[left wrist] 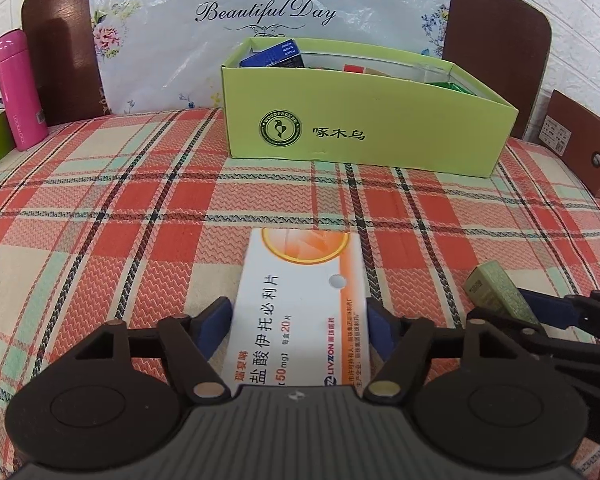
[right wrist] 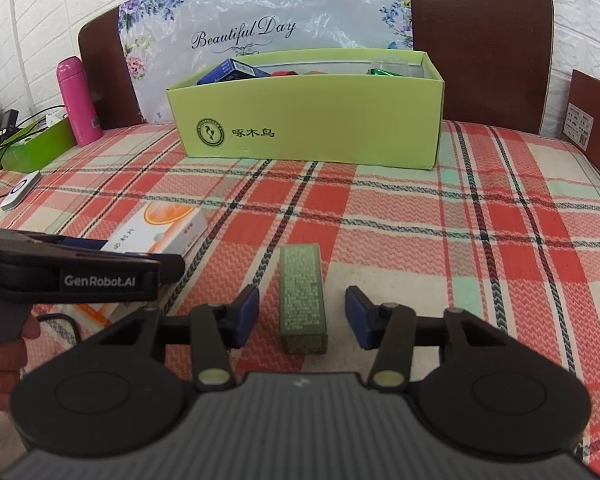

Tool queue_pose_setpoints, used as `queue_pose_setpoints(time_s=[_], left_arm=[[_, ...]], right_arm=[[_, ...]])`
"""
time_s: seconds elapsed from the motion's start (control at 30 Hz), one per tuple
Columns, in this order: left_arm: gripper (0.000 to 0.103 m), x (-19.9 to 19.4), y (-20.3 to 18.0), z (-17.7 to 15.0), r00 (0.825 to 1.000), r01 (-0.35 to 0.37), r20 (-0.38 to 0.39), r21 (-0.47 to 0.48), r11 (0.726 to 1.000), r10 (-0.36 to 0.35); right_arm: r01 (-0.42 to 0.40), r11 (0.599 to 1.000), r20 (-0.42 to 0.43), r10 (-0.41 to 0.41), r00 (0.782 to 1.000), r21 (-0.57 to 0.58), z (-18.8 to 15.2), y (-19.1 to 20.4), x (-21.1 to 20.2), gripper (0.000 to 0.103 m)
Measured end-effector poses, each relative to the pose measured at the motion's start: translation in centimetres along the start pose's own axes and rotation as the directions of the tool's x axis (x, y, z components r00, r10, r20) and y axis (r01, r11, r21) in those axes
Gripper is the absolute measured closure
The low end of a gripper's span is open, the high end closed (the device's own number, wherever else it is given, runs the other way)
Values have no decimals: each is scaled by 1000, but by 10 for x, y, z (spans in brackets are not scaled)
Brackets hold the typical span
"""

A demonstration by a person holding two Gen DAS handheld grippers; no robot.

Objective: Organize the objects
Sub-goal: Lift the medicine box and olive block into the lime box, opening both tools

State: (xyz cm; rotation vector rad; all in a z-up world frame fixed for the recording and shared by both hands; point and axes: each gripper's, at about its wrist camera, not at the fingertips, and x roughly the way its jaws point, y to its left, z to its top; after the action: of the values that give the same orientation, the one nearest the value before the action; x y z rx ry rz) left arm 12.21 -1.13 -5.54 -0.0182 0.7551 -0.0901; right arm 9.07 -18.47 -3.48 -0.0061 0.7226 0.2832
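A white and orange medicine box lies flat on the plaid cloth. My left gripper straddles it, both blue pads against its long sides, shut on it. The same box shows in the right wrist view, partly under the left gripper's black body. A small olive-green box lies lengthwise between the pads of my right gripper. That gripper is open, with a gap on each side of the box. Behind stands a lime-green carton holding several small boxes.
A pink bottle stands at the back left beside a green tray with cables. A white flat device lies on the left of the cloth. A brown box sits at the right edge. A floral bag leans on the headboard.
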Motion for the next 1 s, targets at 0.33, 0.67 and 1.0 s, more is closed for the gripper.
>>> queue_pose_setpoints(time_s=[0.33, 0.67, 1.0], left_arm=[[34, -15, -4, 10, 998, 55, 39, 4, 998, -55], [34, -36, -8, 55, 980, 126, 150, 23, 992, -128], [34, -27, -11, 130, 953, 123, 274, 33, 992, -128]], right_arm=[[-18, 1000, 15, 18, 1000, 10, 1, -1, -6, 80], [-17, 1000, 145, 20, 989, -20, 43, -10, -22, 80], [7, 998, 273, 11, 962, -65, 120, -24, 0, 80]])
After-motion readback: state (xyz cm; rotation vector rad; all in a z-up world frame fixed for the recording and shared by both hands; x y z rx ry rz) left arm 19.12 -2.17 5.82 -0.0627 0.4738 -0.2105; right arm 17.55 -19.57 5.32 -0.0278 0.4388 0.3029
